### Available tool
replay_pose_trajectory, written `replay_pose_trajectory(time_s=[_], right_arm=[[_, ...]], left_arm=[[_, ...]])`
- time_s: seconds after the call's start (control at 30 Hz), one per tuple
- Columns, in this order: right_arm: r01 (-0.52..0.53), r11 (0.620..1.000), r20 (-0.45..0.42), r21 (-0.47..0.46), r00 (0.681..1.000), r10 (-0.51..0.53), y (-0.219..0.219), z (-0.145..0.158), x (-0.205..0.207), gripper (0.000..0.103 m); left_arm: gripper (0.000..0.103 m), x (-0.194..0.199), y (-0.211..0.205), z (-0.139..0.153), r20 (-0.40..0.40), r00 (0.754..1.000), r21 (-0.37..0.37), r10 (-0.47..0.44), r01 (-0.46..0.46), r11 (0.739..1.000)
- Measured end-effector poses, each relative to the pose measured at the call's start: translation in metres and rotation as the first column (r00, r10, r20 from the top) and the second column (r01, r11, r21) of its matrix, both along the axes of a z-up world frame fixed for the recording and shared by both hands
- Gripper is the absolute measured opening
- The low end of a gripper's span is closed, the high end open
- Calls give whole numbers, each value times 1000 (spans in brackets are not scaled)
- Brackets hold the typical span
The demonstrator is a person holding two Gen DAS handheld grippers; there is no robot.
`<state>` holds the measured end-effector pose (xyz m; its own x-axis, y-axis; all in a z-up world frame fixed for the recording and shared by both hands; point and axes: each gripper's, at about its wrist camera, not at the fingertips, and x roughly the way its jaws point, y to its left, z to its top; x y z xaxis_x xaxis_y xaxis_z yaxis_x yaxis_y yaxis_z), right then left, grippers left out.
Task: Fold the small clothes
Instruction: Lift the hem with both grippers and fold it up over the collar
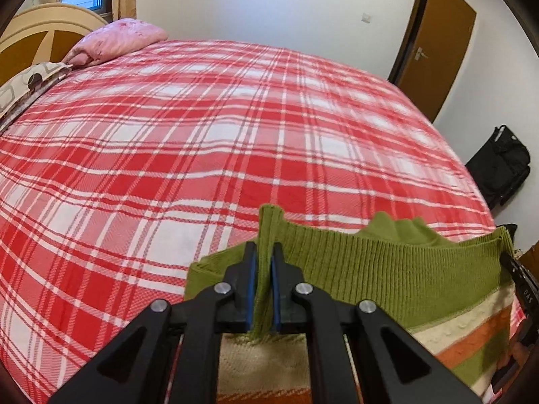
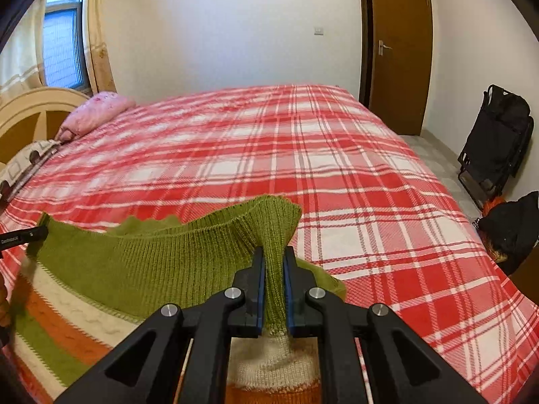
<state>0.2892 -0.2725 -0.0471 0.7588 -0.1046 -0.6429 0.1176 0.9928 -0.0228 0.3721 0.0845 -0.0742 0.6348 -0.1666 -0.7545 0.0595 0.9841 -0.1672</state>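
Left wrist view: my left hand-held gripper (image 1: 263,289) and right hand-held gripper (image 2: 273,289) each clamp the striped green-ribbed knit sweater (image 1: 387,269), lower frame, above the red plaid bed (image 1: 202,151); no fold laid yet.

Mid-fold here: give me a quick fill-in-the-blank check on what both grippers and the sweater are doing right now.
1. Both the left gripper and the right gripper are shut on the sweater's green ribbed ____.
2. The bedspread has a red and white ____ pattern.
3. The pillow by the headboard is ____.
4. Below the green band, the sweater has cream, green and ____ stripes.

Missing words: band; plaid; pink; orange
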Motion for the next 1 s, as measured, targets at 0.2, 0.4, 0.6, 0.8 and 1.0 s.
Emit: replay_pose_trajectory(time_s=[0.2,0.4,0.6,0.8,1.0], right_arm=[[0,999,-53,-52,999,-2,5,-26,13,9],[-2,1000,-95,-16,995,0,-1,-36,25,11],[12,998,-122,-55,992,-19,4,-40,29,22],[-7,992,-162,-125,987,-14,11,-34,34,25],[8,999,46,-47,999,-6,-5,31,-37,25]], left_arm=[[9,6,-1,-26,-37,999,48,29,-27,998],[16,10,3,-34,-13,998,54,65,-65,996],[25,10,-13,-37,17,996,179,91,-93,979],[37,14,-20,-39,30,991,297,131,-134,945],[41,8,-10,-35,31,991,253,130,-134,958]])
